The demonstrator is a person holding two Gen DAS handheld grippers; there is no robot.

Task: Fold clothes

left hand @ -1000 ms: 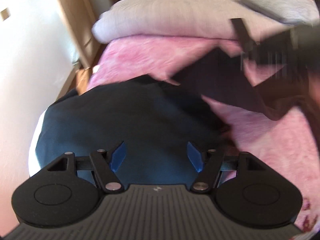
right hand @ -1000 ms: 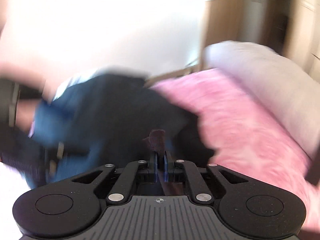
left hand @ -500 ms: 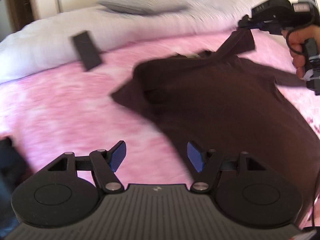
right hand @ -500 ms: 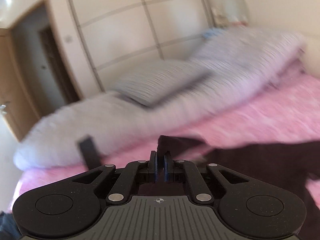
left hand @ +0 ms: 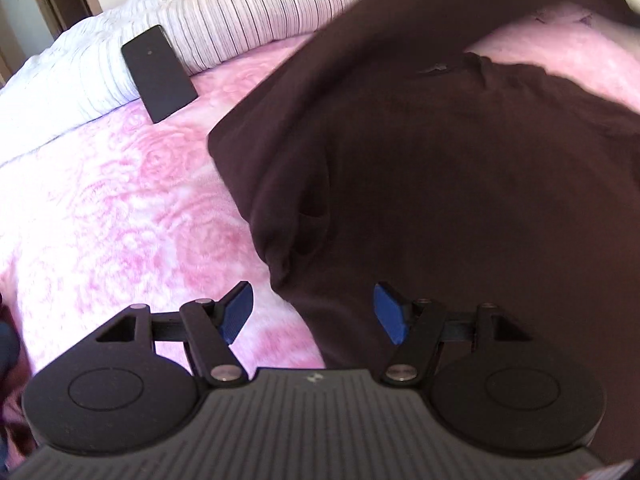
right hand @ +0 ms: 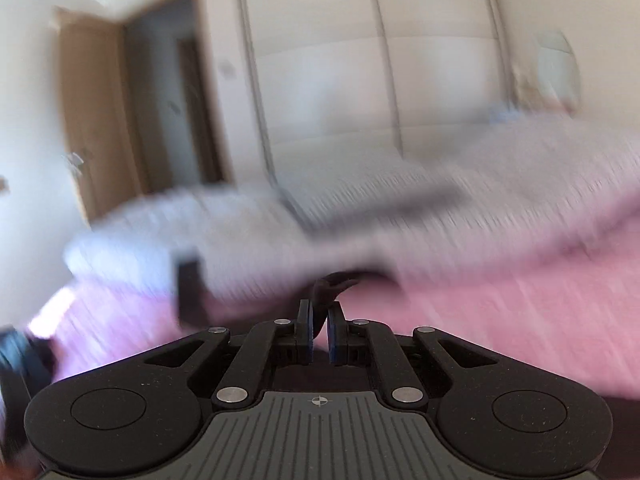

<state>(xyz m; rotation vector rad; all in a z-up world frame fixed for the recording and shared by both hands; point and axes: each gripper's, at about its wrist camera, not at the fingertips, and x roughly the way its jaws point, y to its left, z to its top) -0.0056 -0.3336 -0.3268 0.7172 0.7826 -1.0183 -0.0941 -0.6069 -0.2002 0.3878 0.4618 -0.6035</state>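
Pink floral bedspread (left hand: 120, 208) filling frame left | dark brown knit sweater (left hand: 440, 184) lying centre-right | left gripper (left hand: 312, 310) gaping wide over its edge | right gripper (right hand: 319, 334) pinching brown fabric, lower centre

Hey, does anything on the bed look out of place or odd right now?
Yes. A flat black slab, perhaps a phone, lies propped against the striped duvet, not part of the folding. The brown shirt lies askew on the pink blanket, its near sleeve bunched, one part pulled up by the right gripper.
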